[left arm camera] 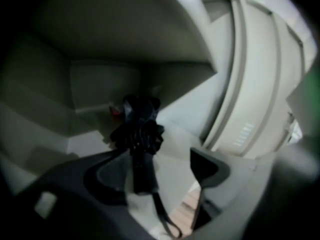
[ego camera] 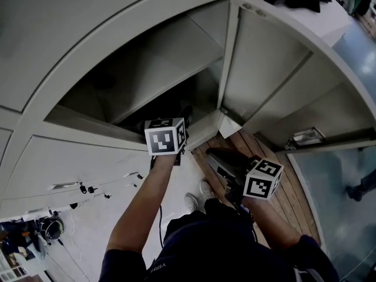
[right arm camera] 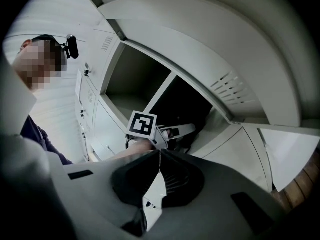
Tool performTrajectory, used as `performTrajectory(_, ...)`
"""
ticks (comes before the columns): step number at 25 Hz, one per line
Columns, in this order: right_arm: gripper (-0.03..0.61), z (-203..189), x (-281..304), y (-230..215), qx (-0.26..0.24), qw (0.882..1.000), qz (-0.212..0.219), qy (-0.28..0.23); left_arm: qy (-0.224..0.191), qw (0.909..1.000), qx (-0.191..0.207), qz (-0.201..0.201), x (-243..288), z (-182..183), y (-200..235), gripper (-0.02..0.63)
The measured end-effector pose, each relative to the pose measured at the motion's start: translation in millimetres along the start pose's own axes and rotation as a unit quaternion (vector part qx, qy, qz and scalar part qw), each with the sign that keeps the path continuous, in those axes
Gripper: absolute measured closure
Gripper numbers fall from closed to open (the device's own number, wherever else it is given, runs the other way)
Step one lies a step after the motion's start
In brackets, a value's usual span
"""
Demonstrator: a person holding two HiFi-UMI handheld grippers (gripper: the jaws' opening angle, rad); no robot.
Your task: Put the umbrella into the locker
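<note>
Releasing looks like the step in hand. The left gripper (left arm camera: 157,169) has its jaws spread wide. The folded black umbrella (left arm camera: 140,134) lies between them with its handle close by one jaw and clear of the other, no pad pressing.

Advice: draw straight back along the handle line, and mind the wrist strap (left arm camera: 162,216) dangling below the jaws, since it could snag.

The locker (left arm camera: 235,94) compartment ahead of the jaws holds the umbrella. A small red thing (left arm camera: 116,111) sits beyond it, too blurred to name. The locker door (ego camera: 276,69) stands open.

The right gripper (right arm camera: 159,184) has its jaws pressed together, nothing between them.
</note>
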State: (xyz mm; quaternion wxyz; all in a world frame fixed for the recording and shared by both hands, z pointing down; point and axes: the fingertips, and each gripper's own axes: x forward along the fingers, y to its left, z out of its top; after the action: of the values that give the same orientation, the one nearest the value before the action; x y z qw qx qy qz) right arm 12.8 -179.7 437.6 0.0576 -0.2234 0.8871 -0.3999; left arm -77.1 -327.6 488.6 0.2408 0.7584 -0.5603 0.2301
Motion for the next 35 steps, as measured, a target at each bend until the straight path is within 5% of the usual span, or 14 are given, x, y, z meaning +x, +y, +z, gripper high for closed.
performTrajectory(12,0.569,-9.1,-3.7,39.4,-0.028,0.999,-0.005,-0.021,-0.100,0.9880,0.050,-0.106,-112.6,8.5,-58.2,0.259)
performTrajectory(18,0.569,-19.3,-6.2,63.4,-0.042,0.999,-0.011,-0.031,-0.155,0.9732,0.084,-0.148,-181.3,8.2,-71.2,0.469)
performTrajectory(24,0.569,-27.1,-7.7,92.9,-0.063,0.997,-0.015,-0.039,-0.170,0.9692,0.066,-0.166,-231.5,-16.9,-54.2,0.605)
performTrajectory(35,0.571,-43.3,3.7,144.1,-0.112,0.993,-0.008,-0.043,-0.194,0.9528,0.062,-0.225,-294.8,-66.8,-33.7,0.611)
